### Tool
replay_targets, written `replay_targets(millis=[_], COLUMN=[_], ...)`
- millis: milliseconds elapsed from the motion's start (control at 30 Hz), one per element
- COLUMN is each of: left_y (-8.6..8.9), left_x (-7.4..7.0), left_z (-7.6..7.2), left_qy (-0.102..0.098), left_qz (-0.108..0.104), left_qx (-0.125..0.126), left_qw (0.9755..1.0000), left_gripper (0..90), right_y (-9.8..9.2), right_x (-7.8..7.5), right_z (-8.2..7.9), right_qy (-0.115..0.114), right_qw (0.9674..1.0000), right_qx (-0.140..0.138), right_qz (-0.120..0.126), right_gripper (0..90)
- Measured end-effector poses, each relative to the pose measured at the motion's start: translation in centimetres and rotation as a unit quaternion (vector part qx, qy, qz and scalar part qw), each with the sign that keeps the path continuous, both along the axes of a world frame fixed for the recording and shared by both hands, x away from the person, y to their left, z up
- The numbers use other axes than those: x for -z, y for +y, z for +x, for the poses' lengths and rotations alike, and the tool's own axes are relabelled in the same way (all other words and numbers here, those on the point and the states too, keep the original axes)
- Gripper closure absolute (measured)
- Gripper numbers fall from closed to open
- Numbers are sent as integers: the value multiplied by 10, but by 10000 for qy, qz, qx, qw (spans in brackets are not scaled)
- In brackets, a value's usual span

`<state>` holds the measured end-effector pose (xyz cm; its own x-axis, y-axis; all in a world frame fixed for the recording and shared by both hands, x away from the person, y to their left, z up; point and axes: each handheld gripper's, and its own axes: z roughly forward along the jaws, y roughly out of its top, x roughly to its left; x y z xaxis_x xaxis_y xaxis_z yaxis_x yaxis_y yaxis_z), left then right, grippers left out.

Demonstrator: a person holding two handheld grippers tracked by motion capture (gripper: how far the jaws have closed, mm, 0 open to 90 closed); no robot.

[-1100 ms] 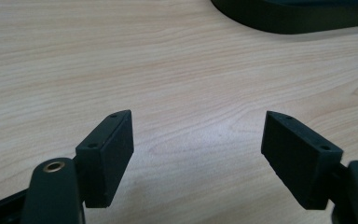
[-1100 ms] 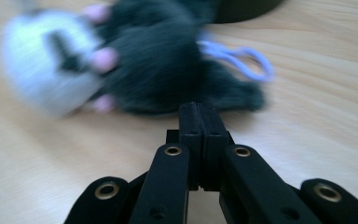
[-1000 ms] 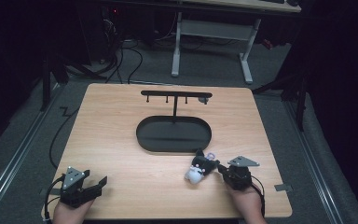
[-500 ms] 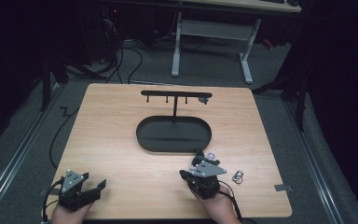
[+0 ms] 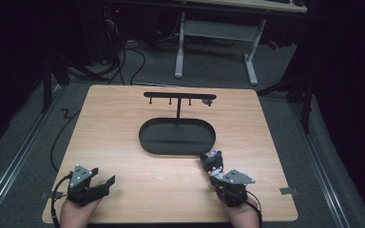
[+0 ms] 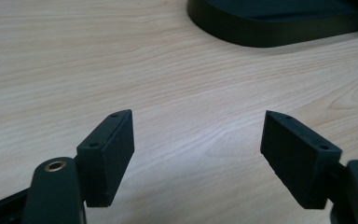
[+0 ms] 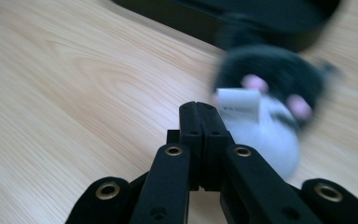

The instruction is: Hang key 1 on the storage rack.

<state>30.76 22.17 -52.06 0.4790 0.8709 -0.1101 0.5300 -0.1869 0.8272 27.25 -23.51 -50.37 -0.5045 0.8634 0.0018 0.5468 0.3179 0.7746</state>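
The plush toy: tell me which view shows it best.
The right gripper view: the black and white plush toy looms close beyond the shut right gripper, pink spots and white tag showing, though blurred. The high view gives a small speck beside the black tray.

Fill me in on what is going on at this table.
A person sits at a wooden table with tongs in each hand. The right tongs have their jaws pressed together, and a small black and white plush toy with a paper tag sits right at their tips, close to the edge of a black oval tray whose stand carries a bar of hooks. Whether they pinch part of the toy is hard to tell. The left tongs are open over bare wood, holding nothing.
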Motion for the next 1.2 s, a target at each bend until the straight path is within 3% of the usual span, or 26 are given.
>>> replay_targets(millis=[67,100,267,400,567,733,833,967,1033,1067,1100,1200], left_y=[-4,-9,-17,-19,-18,-23,-24,-25,-25,-25,-26,-26], left_x=[0,1,1,2,3,4,5,5,5,5,4,4], left_z=[3,7,11,12,11,9,8,10,8,8,7,6], left_qy=[17,30,9,3,15,-60,-84,-64,-79,-79,-110,-147], left_qz=[13,15,42,131,144,267,283,192,193,193,179,198], left_qx=[84,174,336,417,446,631,800,857,878,878,896,919], left_qw=[10000,9998,9994,9990,9989,9976,9964,9961,9959,9959,9958,9955], left_gripper=[260,260,259,259,252,238,237,230,224,222,222,220], right_y=[-8,-23,-37,-44,-59,-66,-63,-56,-53,-53,-49,-44], right_x=[0,-1,-5,-6,-5,-7,-8,-12,-16,-16,-24,-33], right_z=[-2,-7,-19,-24,-20,-12,-9,-3,1,1,6,11], right_qy=[10,45,16,33,157,209,443,819,1083,1083,1266,1446], right_qw=[9999,9995,9988,9985,9977,9979,9978,9953,9927,9927,9902,9876], right_qx=[116,291,359,418,562,578,498,367,373,373,272,213], right_qz=[17,121,339,339,351,183,32,-349,-382,-382,-516,-570], right_gripper=[900,895,852,806,719,643,584,521,453,453,420,383])
